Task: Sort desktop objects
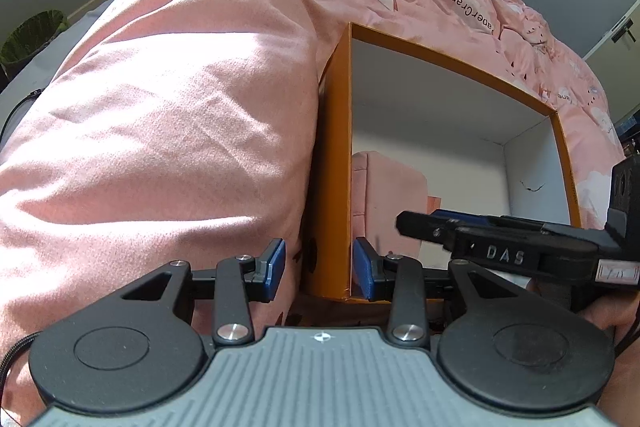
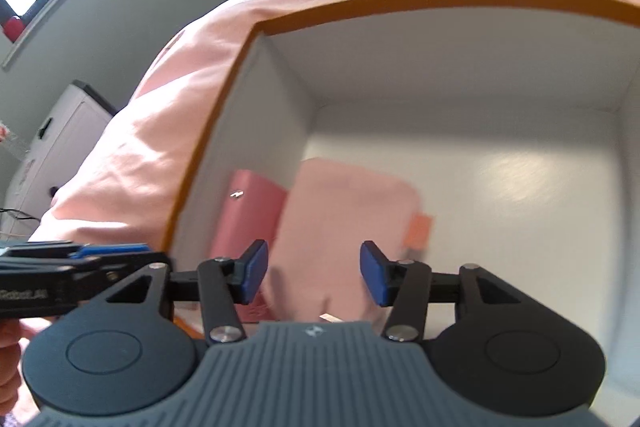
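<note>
My left hand-held gripper (image 1: 319, 273) has its blue pads on either side of the near left wall of the orange box (image 1: 335, 131); whether they press on the cardboard I cannot tell. My right hand-held gripper (image 2: 314, 277) hangs over the box interior with jaws parted and nothing between the pads; it also shows side-on at the right edge of the left wrist view. Below it, on the white box floor, lies a pale pink pouch (image 2: 344, 227), with a darker pink wallet (image 2: 250, 215) just beside it against the left wall. The box sits on a bed covered by a pink quilt (image 1: 160, 107), which rises along the box's left and far sides.
</note>
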A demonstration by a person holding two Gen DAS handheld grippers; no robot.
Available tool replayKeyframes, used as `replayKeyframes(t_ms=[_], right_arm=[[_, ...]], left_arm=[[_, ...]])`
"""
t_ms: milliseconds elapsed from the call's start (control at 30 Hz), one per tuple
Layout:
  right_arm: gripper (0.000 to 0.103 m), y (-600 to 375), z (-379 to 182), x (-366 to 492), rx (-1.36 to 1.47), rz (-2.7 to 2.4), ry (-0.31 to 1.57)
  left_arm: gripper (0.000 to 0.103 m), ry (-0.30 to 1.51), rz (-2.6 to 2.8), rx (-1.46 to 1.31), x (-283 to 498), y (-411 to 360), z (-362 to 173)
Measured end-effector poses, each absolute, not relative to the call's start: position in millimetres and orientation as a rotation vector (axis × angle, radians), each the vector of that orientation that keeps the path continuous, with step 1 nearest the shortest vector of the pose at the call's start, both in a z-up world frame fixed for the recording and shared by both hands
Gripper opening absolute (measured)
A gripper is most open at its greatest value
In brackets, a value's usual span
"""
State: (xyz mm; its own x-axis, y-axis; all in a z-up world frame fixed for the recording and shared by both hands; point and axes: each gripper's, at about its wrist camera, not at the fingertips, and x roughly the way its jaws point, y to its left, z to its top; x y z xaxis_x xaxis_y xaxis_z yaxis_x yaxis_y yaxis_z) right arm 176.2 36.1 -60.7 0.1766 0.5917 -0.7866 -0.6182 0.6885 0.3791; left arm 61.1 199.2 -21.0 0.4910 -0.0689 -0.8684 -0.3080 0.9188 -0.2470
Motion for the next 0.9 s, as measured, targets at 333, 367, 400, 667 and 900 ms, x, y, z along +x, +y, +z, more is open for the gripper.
replayKeyframes(t_ms=[333,367,400,667,900], right_arm=[[0.054,18.6,-102.8,228.2,0.220,0.751,1.435],[0.054,18.9,-104.6,229.7,0.228,0.735,1.451],[0.054,19.4,-105.6,230.7,0.230,0.726,1.461],[0.011,4.7,-89.9,222.0,0.179,0.724,1.341],[0.009,-13.2,-44.7,207.0,0.126,0.752,1.186]], left_arm=[[0.042,1.062,0.146,-0.409,59.2,199.4,-23.0],[0.042,1.063,0.146,-0.409,59.1,199.3,-23.2],[0.042,1.063,0.146,-0.409,59.0,199.2,-23.2],[0.042,1.071,0.145,-0.408,57.9,196.6,-25.3],[0.042,1.072,0.143,-0.410,57.7,196.0,-25.7]])
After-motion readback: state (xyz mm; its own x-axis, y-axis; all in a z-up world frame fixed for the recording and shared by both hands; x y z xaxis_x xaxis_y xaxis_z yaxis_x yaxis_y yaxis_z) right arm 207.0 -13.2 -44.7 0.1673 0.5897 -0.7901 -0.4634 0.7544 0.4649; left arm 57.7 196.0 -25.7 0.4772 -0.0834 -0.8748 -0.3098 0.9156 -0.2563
